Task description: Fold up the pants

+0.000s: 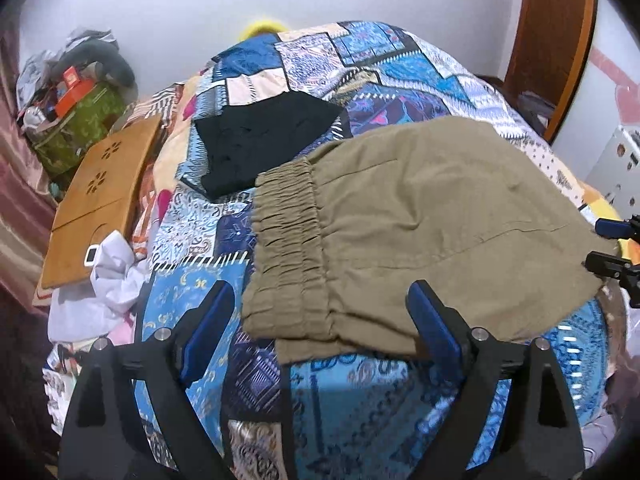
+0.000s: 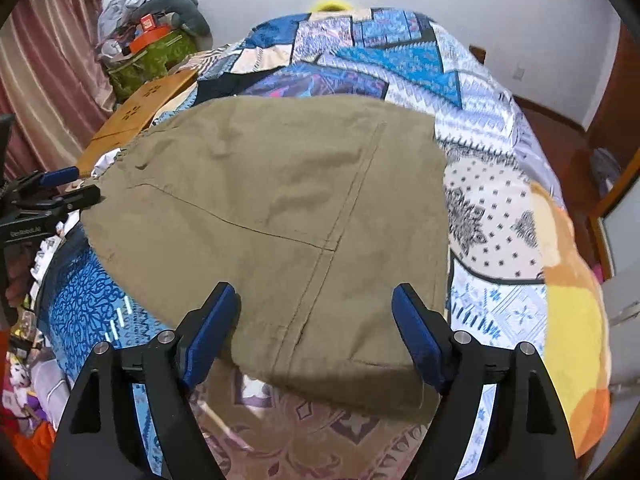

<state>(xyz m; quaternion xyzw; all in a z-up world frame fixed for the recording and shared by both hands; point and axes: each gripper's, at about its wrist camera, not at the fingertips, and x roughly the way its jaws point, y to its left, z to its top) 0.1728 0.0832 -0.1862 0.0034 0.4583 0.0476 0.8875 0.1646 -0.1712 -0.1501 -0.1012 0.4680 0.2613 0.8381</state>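
Observation:
Olive-khaki pants point(image 1: 420, 220) lie folded flat on the patterned bedspread point(image 1: 352, 408), with the gathered elastic waistband point(image 1: 286, 240) at their left end. My left gripper point(image 1: 320, 312) hovers open above the near waistband corner, its blue pads apart and pressing on nothing. In the right wrist view the same pants point(image 2: 280, 208) fill the middle. My right gripper point(image 2: 316, 316) stands open over their near edge, gripping nothing. Each gripper shows at the edge of the other's view: the right gripper point(image 1: 612, 248) and the left gripper point(image 2: 68, 186).
A folded black garment point(image 1: 260, 140) lies farther back on the bed. At the left are a wooden lap desk point(image 1: 104, 196), crumpled white cloth point(image 1: 108, 280) and a cluttered green box point(image 1: 76, 120). A curtain hangs at the left; a wooden door point(image 1: 548, 40) stands at the right.

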